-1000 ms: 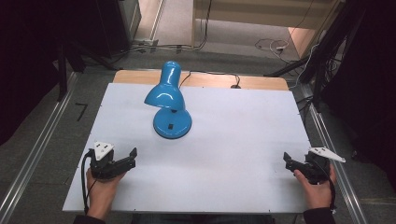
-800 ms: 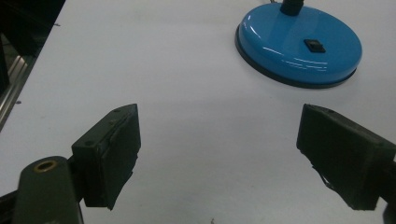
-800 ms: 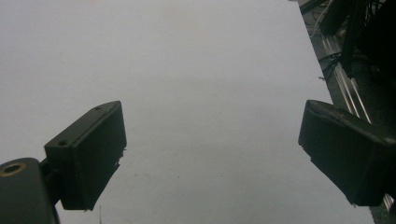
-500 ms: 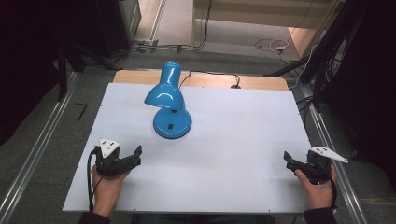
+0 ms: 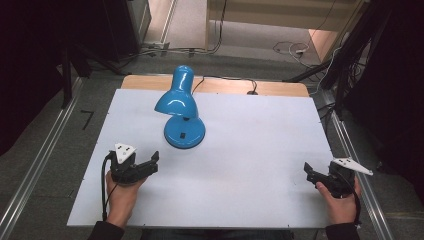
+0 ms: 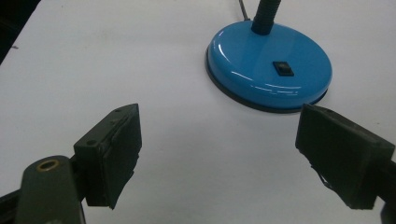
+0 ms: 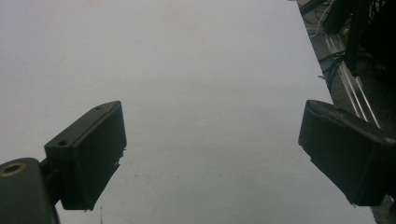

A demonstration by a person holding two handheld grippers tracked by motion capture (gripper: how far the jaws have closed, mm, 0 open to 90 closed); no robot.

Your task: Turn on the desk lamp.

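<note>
Lamp: a glossy blue desk lamp [image 5: 180,112] with a round base, a flexible neck and a bell-shaped shade — it stands on the far-left part of the desk, its shade tipped toward the left and front.
Lamp base: the round blue base [image 6: 269,65] carries a small black switch [image 6: 284,69] on top; the dark neck rises from its far side.
Cord: a thin black cable [image 5: 227,80] runs from behind the lamp along the far edge of the desk.
Desk: a flat white sheet [image 5: 250,145] covers it, with a strip of bare wood [image 5: 225,86] showing at the far edge.
Left tool: the left tool [image 5: 152,162] is held by the left hand [image 5: 122,192] near the front-left of the desk, jaws wide apart and empty, aimed at the lamp base — near it, not touching.
Right tool: the right tool [image 5: 310,174] is held by the right hand [image 5: 341,202] near the front-right edge, well apart from the lamp, jaws spread with nothing between them.
Surroundings: grey floor with metal rails [image 5: 35,167] on both sides of the desk.
</note>
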